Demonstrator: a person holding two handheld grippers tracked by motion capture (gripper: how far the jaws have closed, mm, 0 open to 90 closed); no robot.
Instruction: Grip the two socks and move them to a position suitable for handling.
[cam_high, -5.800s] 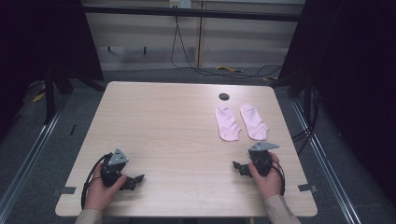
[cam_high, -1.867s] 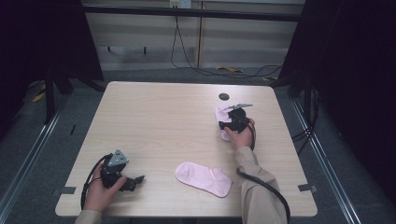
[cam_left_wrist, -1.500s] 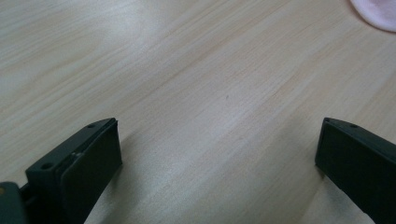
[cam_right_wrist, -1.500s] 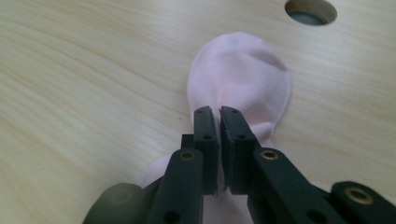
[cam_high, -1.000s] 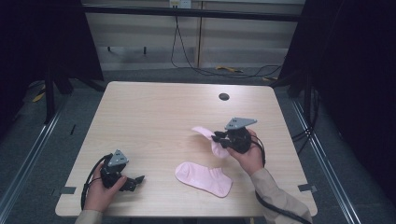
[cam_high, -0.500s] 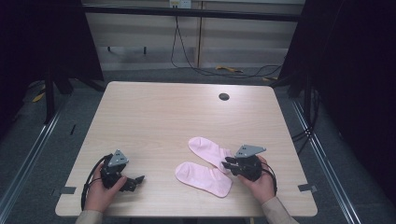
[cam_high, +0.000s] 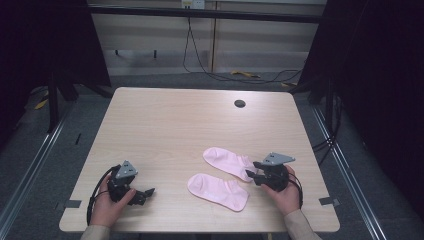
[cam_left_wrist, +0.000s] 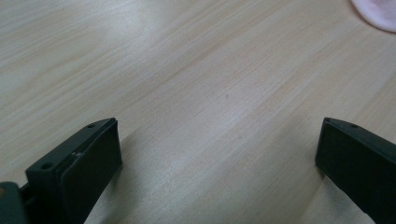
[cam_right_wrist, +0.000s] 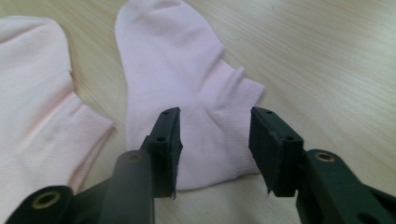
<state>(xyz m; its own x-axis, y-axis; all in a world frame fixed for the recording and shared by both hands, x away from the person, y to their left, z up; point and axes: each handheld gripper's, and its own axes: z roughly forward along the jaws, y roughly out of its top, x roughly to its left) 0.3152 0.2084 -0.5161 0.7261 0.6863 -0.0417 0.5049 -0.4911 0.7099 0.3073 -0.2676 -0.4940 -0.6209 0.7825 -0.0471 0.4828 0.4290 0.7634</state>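
Right gripper view: jaws astride sock (cam_right_wrist: 187, 74)

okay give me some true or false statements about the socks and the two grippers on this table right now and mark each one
1. Two pink socks lie on the table. True: the near sock and the far sock.
2. The right gripper is clamped on a sock. False: its jaws have just been opening and stand apart over the far sock's cuff.
3. The left gripper holds a sock. False: its jaws stand wide over bare wood.
4. A small dark round spot sits near the table's far edge. True.
5. The socks are stacked. False: side by side.
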